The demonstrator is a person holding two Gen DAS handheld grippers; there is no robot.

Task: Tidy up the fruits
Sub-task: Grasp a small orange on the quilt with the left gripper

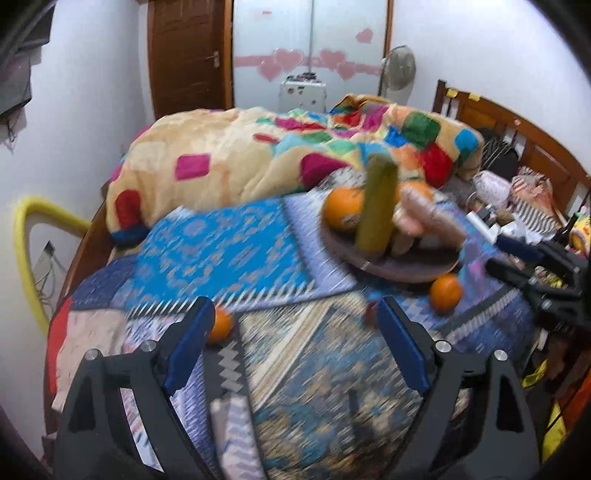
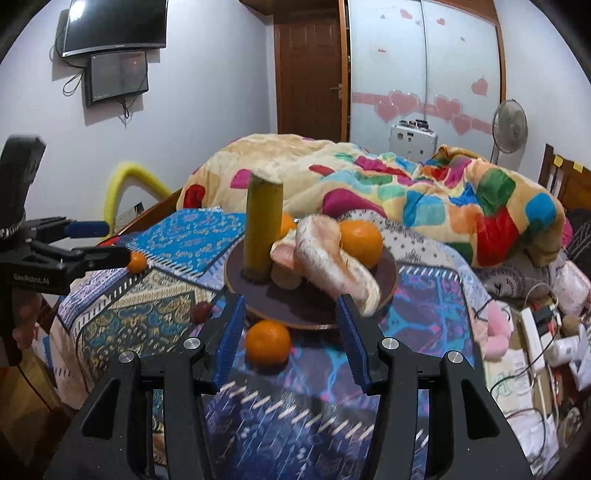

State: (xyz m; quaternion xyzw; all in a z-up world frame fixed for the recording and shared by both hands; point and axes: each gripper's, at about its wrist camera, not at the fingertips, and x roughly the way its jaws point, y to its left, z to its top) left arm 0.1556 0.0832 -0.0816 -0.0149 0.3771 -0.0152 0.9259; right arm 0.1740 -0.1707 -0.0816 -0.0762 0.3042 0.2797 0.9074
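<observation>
Both tongs gape wide and empty: right gripper [image 2: 291,325] hovers just above a loose orange [image 2: 268,342] (bedspread [image 2: 177,240] beneath) beside the brown plate [image 2: 310,314]; left gripper [image 1: 295,325] hangs near a smaller orange [image 1: 221,325].

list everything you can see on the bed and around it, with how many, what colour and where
plate: one, dark brown, on the patterned bedspread
oranges on plate: two, orange, one mostly hidden behind the stalk
loose oranges: two, orange, one before the plate, another far left
stalk: one, yellow-green, upright on plate
peeled fruit pieces: pinkish white, on plate, count unclear
small fruit: one, dark red, left of plate
blanket: one, multicoloured, behind plate
fan: one, grey, back right
screens: two, black, wall
left gripper: open, empty
right gripper: open, empty
</observation>
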